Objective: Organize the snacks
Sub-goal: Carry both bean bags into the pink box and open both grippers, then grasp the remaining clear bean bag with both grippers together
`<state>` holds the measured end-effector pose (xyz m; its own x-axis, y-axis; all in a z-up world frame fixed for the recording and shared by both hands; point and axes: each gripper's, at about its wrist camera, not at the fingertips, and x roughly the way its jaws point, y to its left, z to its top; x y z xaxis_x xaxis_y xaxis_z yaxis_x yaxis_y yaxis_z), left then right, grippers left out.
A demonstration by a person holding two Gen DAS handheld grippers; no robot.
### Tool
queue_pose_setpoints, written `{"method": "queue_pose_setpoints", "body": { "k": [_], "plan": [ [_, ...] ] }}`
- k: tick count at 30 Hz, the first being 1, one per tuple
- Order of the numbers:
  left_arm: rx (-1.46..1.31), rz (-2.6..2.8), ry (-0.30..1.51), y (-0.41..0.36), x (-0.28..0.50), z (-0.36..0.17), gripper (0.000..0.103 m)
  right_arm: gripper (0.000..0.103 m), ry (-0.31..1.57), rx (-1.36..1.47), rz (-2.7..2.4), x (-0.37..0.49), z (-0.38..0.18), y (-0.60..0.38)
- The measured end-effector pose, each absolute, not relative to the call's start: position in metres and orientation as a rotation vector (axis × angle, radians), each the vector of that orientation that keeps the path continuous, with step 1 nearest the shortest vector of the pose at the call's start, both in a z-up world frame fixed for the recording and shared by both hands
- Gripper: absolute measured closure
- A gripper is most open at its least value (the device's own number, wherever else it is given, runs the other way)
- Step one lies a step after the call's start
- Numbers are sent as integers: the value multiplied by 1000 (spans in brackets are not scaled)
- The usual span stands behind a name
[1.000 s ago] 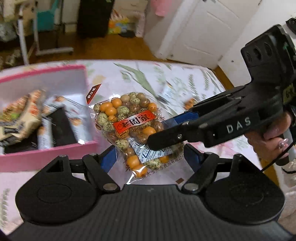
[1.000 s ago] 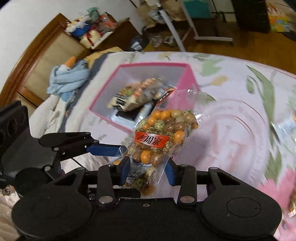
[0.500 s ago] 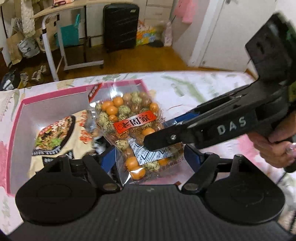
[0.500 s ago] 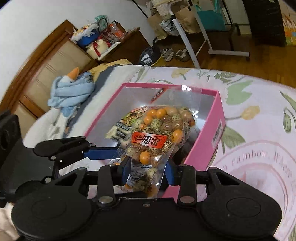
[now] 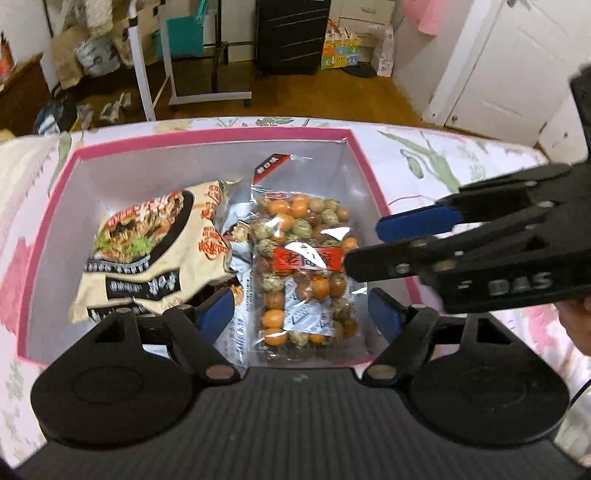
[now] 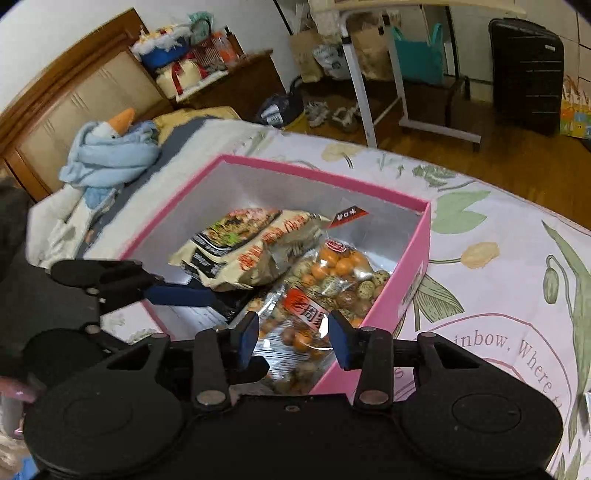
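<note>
A clear bag of orange and speckled coated nuts (image 5: 304, 273) with a red label lies inside the pink box (image 5: 207, 136), at its right side; it also shows in the right wrist view (image 6: 325, 288). A cream noodle packet (image 5: 147, 254) lies beside it in the box (image 6: 417, 273), also seen from the right (image 6: 247, 243). My left gripper (image 5: 301, 314) is open above the box's near edge, the bag lying loose between its fingers. My right gripper (image 6: 291, 338) is open just over the bag, not touching it.
The box sits on a floral bedspread (image 6: 498, 266). A blue plush goose (image 6: 110, 151) lies by the headboard at the left. A white rolling table frame (image 5: 147, 66) and a black suitcase (image 5: 291, 33) stand on the wood floor beyond the bed.
The right gripper carried the nut bag over the box, opened and let it go. The bag now lies in the box. Both grippers moved over the box.
</note>
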<state>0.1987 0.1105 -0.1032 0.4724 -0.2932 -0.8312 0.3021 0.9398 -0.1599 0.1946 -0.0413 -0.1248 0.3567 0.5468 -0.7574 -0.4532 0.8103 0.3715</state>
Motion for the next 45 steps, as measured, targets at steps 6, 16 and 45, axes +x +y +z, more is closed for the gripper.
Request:
{"method": "queue_pose_setpoints", "body": {
  "k": [6,16,45],
  "plan": [
    [5,-414,950,99,178,-68,26,56,977,157,615,170,-97,-91],
    [13,-644,929,15,151,-31,26,56,887,123,501,103,-84,-216],
    [-210,-806,1180,-237,174,-187,26,12,871,28,202,50,-209,-374]
  ]
}}
